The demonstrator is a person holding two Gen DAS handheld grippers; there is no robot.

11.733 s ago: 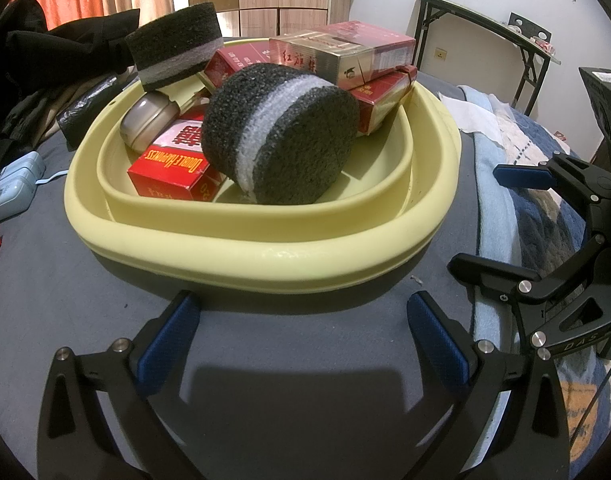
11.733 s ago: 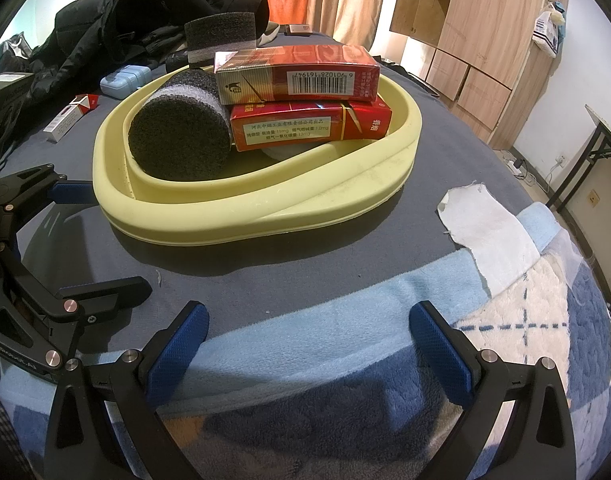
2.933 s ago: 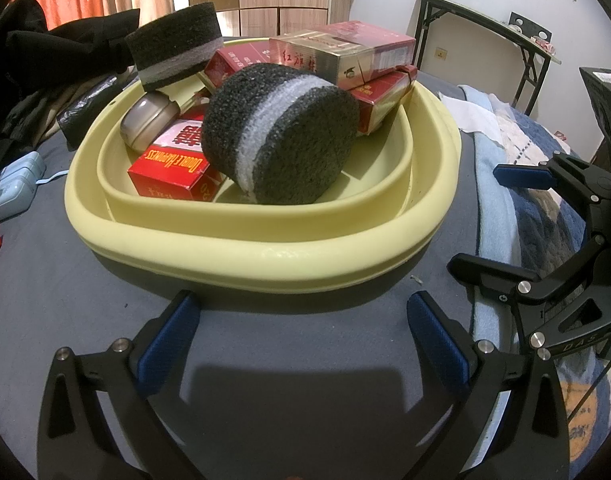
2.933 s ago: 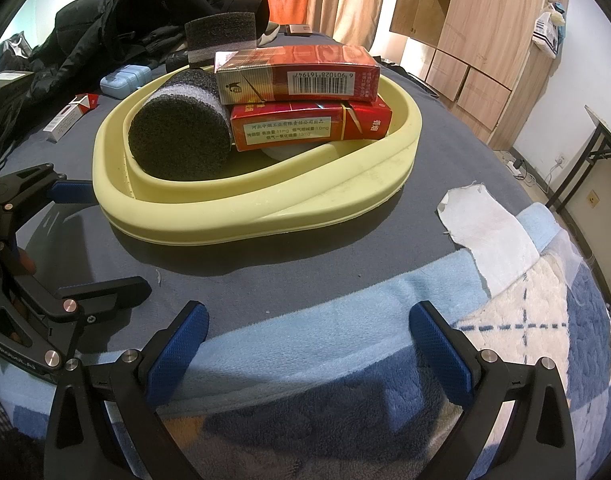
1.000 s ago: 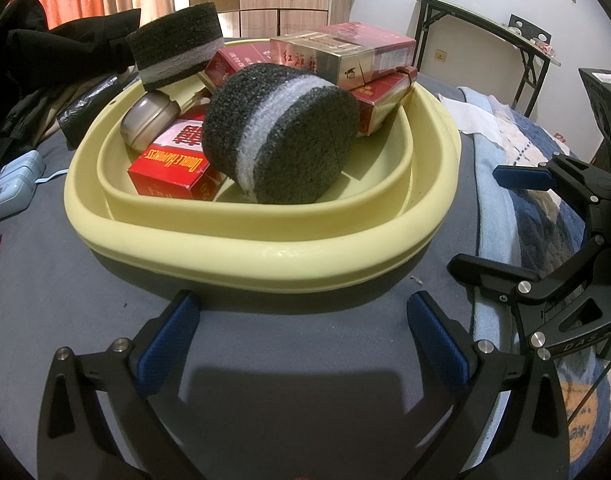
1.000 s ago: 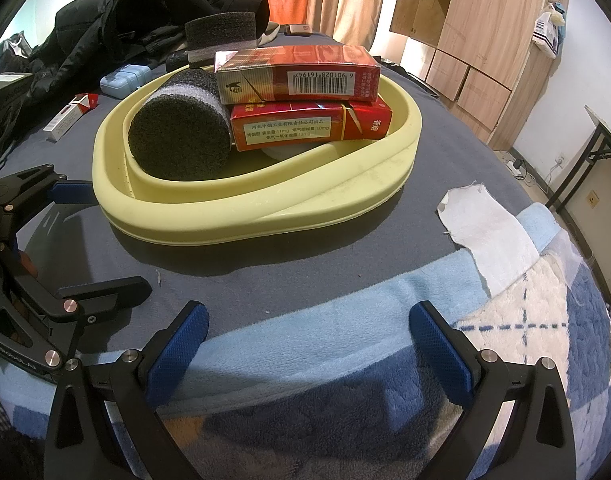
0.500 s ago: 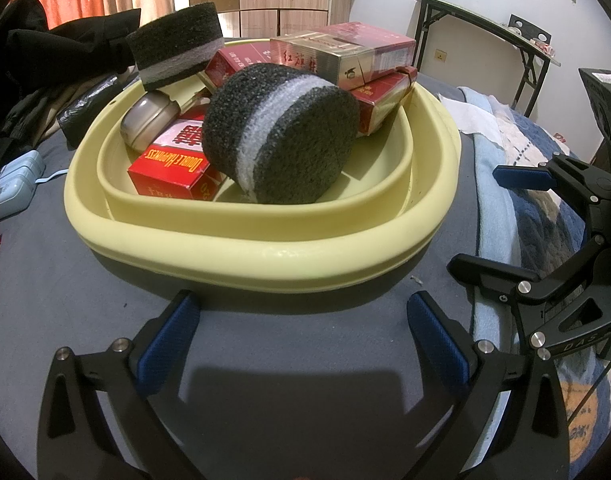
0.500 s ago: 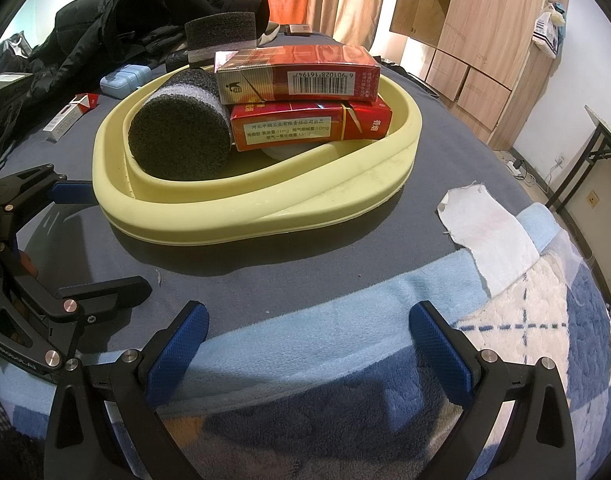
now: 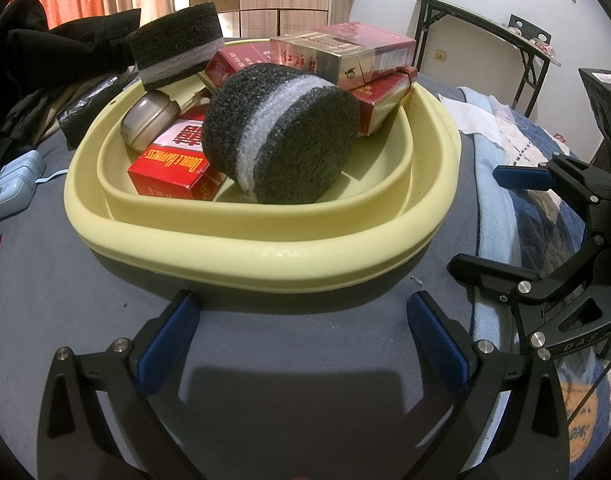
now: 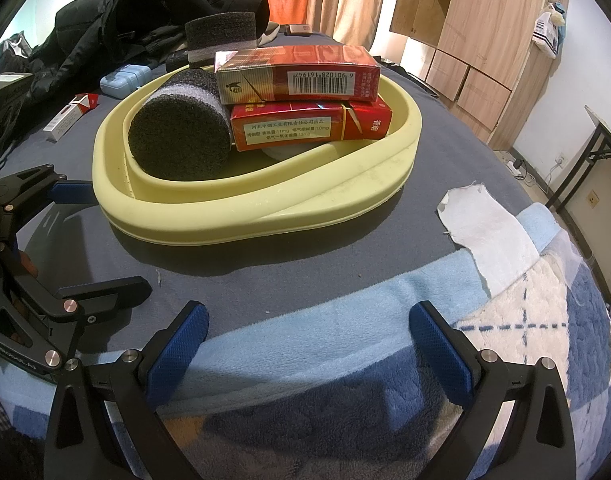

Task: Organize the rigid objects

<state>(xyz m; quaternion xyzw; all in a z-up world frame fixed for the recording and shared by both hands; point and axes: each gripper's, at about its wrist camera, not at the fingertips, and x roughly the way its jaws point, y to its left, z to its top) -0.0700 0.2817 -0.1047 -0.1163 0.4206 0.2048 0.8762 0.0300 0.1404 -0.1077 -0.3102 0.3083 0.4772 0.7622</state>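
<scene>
A pale yellow basin [image 9: 265,248] [image 10: 265,216] stands on a grey bed cover. Inside lie a dark sponge roll with a white band [image 9: 281,136] [image 10: 179,140], several red cigarette packs [image 9: 173,164] [image 10: 297,74] and a small metallic jar [image 9: 147,122]. A second sponge roll [image 9: 177,54] [image 10: 221,38] rests at the far rim. My left gripper [image 9: 305,328] is open, just short of the basin's near rim, nothing between its fingers. My right gripper [image 10: 307,332] is open over the blue blanket edge, apart from the basin.
Black clothing [image 10: 117,20] is piled behind the basin. A pale blue case [image 10: 123,76] and loose cigarette packs [image 10: 69,114] lie on the cover to the left. A white cloth [image 10: 489,232] lies on the checked blanket. Wooden cabinets [image 10: 477,28] and a folding table [image 9: 485,28] stand beyond.
</scene>
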